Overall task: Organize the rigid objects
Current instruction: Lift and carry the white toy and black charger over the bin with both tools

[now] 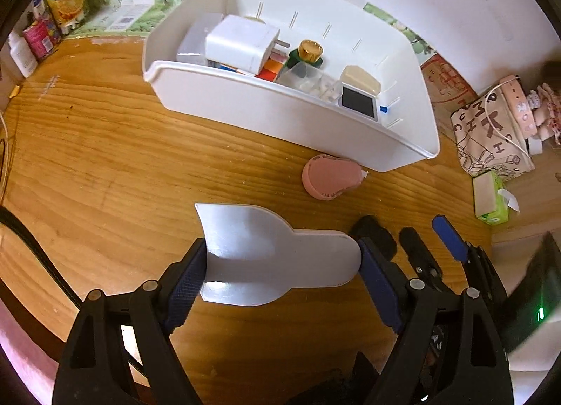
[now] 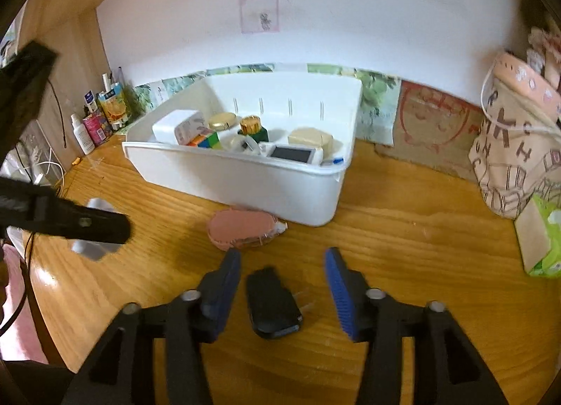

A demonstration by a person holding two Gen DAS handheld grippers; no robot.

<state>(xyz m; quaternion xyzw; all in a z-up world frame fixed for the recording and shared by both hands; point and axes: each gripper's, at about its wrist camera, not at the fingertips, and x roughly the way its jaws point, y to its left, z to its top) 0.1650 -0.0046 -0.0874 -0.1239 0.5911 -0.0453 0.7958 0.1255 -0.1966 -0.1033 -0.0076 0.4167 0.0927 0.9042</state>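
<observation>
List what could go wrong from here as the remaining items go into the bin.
1. The left gripper holds the white scoop only by its two ends, so it may twist or slip.
2. The white bin is already crowded, so the scoop may not settle.
3. The black adapter lies between the open right gripper, whose pads may push it sideways.

Warm daylight, heavy fisheye curvature, dark vignetted corners, slight blur.

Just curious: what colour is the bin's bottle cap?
Gold, on the dark green bottle; clearest in the left wrist view.
</observation>
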